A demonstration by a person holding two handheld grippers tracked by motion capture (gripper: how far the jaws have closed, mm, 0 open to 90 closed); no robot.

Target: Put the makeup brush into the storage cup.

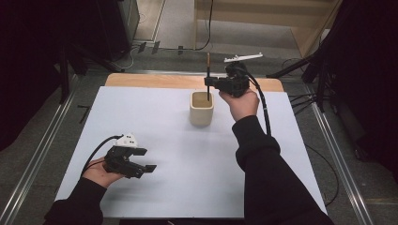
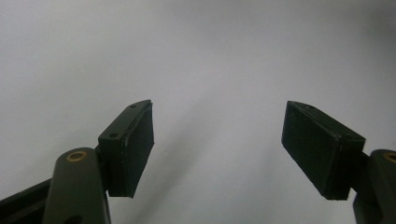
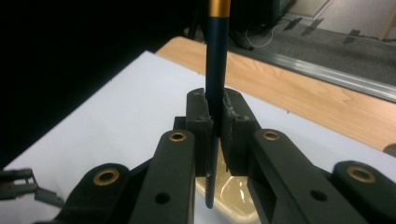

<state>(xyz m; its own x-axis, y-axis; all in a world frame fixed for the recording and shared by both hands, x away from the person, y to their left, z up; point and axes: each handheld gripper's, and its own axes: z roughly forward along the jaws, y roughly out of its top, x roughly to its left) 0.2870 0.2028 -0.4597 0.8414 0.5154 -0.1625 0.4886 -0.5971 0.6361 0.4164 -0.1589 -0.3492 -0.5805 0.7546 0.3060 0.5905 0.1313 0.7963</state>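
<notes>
A thin dark stick with a gold upper end (image 1: 208, 75) stands upright over the cream cup (image 1: 202, 108). My right gripper (image 1: 209, 82) is shut on its shaft, held above the cup's far right rim. In the right gripper view the stick (image 3: 215, 70) runs between the pressed pads, its lower tip hanging over the cup's glossy inside (image 3: 233, 193). My left gripper (image 1: 148, 160) rests low on the white sheet at the near left, open. The left gripper view has its two black pads (image 2: 133, 147) wide apart with nothing between them.
A white sheet (image 1: 155, 117) covers the wooden table (image 1: 155, 80), whose bare strip runs along the far edge. Metal rails (image 1: 42, 150) flank the table. Cables and stand legs lie on the floor behind. The left gripper's jaws (image 3: 21, 189) show at the right gripper view's lower left.
</notes>
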